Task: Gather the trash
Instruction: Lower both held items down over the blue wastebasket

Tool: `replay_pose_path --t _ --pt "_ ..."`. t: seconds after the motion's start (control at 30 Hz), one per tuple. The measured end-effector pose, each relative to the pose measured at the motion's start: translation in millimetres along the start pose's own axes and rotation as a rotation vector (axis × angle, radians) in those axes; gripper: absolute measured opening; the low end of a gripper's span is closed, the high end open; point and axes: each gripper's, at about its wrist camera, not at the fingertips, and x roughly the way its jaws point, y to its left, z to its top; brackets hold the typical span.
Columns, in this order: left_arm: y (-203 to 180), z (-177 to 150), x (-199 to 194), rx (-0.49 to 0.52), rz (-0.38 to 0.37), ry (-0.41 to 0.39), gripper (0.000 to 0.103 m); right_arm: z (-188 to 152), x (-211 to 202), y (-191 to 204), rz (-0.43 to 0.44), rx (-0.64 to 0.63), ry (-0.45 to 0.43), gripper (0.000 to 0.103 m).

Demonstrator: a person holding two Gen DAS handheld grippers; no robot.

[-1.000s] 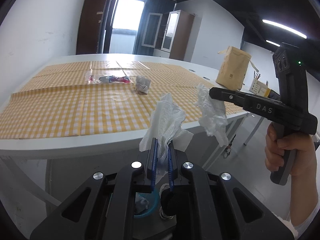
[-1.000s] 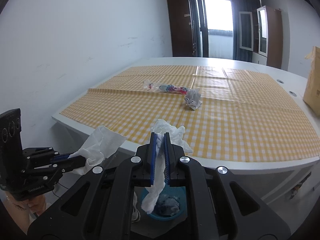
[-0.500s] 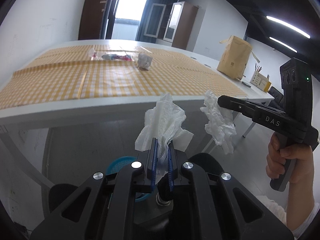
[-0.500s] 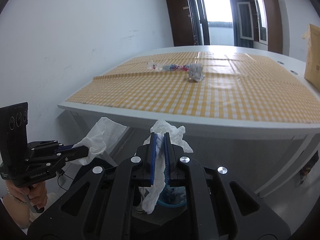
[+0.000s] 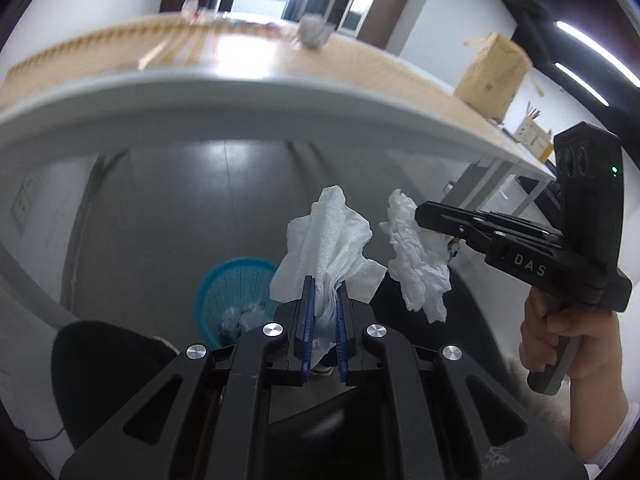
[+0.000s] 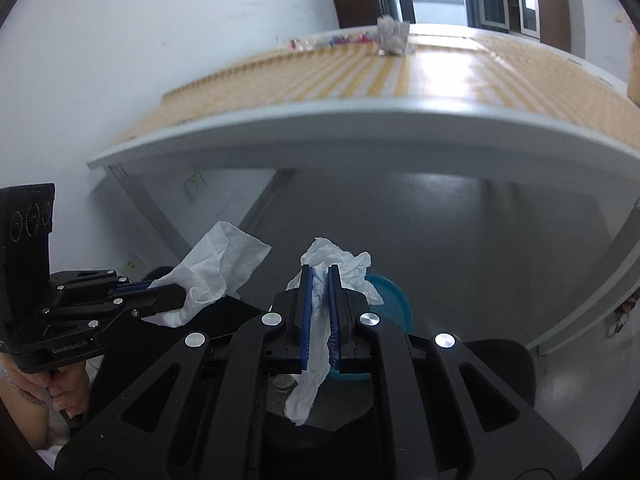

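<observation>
Both grippers sit below the table edge [image 5: 240, 92], pointing down toward the floor. Left gripper [image 5: 323, 320]: blue pads clamped on a white paper towel [image 5: 328, 248], which fans out above the fingertips. Right gripper [image 6: 320, 308]: pads likewise closed on a crumpled tissue [image 6: 320, 344], a strip of it trailing down between the fingers. In the left wrist view the right gripper enters from 3 o'clock, held by a hand [image 5: 560, 340], with its tissue just beside the towel. Blue mesh bin [image 5: 232, 292] on the floor at 8 o'clock of the left fingertips, white scraps inside. A crumpled wrapper [image 6: 392, 38] on the checked tablecloth [image 6: 360, 76], at 12 o'clock.
</observation>
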Motion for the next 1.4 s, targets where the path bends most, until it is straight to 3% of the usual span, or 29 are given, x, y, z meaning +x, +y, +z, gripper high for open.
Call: replay_pose_path --t 0.17,0.63,1.4 --pt "25 -9 37 -0.001 0.045 0.060 0.008 -16 35 -10 0.010 0.030 0.059 0.007" --pt "76 -20 107 -0.170 0.016 0.150 0.008 -44 141 -40 0.001 0.135 0.264 0.007" --pt "116 -3 217 -0.345 0.097 0.354 0.009 -52 248 -72 -0.072 0.235 0.430 0.007"
